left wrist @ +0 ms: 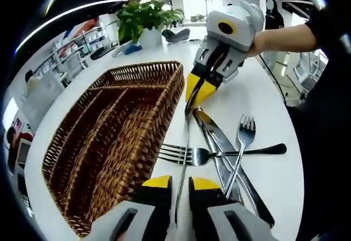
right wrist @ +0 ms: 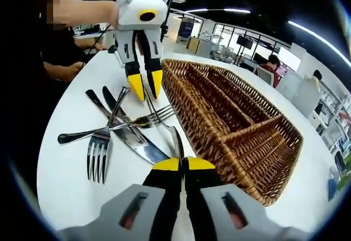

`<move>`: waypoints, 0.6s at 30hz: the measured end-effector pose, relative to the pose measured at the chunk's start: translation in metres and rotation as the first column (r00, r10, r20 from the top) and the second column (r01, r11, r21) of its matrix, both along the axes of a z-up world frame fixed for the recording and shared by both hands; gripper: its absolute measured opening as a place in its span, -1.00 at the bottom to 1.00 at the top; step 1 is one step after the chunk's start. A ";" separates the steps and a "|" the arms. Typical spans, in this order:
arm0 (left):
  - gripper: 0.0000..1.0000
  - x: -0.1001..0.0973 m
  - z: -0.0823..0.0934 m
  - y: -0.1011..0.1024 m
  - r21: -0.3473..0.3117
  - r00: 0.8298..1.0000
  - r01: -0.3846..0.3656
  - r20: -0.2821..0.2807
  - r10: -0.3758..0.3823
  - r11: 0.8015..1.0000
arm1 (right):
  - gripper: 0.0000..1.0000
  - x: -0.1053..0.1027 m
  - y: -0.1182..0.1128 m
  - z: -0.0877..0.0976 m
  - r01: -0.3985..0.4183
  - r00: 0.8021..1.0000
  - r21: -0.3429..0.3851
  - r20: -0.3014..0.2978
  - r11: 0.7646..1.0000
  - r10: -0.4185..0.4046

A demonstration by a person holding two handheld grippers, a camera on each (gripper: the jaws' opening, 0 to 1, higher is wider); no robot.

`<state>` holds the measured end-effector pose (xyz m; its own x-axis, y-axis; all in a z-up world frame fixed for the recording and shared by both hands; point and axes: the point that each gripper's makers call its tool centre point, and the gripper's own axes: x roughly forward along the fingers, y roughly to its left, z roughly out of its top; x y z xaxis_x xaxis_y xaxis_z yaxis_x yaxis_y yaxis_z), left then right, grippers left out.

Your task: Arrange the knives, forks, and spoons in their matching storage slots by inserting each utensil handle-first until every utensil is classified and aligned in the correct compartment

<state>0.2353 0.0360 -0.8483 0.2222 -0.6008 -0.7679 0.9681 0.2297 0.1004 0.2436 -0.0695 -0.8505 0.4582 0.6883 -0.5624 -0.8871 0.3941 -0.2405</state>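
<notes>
The place was an open-plan office. Long strip ceiling lights [right wrist: 315,29] ran overhead, and glass partitions [right wrist: 238,40] with dark frames divided the floor behind the white round table [right wrist: 71,180]. A person sat at a computer monitor [right wrist: 265,75] in the background. Shelving [left wrist: 66,51] lined one wall, and a potted plant [left wrist: 143,18] stood on the table's far edge.

Room: my bench was a round white table [left wrist: 258,93] | potted plant [left wrist: 147,17] at far edge | shelving [left wrist: 82,43] behind | ceiling strip lights [right wrist: 236,11] lit.
</notes>
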 end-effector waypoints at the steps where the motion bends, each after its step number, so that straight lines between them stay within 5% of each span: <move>1: -0.70 0.000 0.003 0.001 -0.010 1.000 -0.009 0.002 0.010 1.000 | -1.00 0.000 0.000 0.002 0.001 1.000 0.011 -0.005 1.000 -0.001; 7: -0.50 0.001 0.029 0.010 -0.149 0.992 -0.115 0.028 0.120 0.982 | -1.00 -0.002 0.003 0.015 0.019 1.000 0.079 -0.021 0.997 -0.017; 13: -0.16 -0.001 0.051 0.026 -0.288 0.964 -0.250 0.018 0.266 0.924 | -1.00 -0.005 0.004 0.029 0.031 0.999 0.122 -0.022 0.992 -0.029; 18: 0.01 -0.010 0.062 0.036 -0.340 0.942 -0.314 0.004 0.335 0.887 | -1.00 -0.007 0.003 0.043 0.042 0.999 0.152 -0.015 0.987 -0.040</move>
<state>0.2258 0.0718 -0.7862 0.4879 -0.7032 -0.5172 0.8284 0.5598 0.0204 0.2368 -0.0661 -0.8076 0.4820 0.7471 -0.4578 -0.8717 0.4617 -0.1645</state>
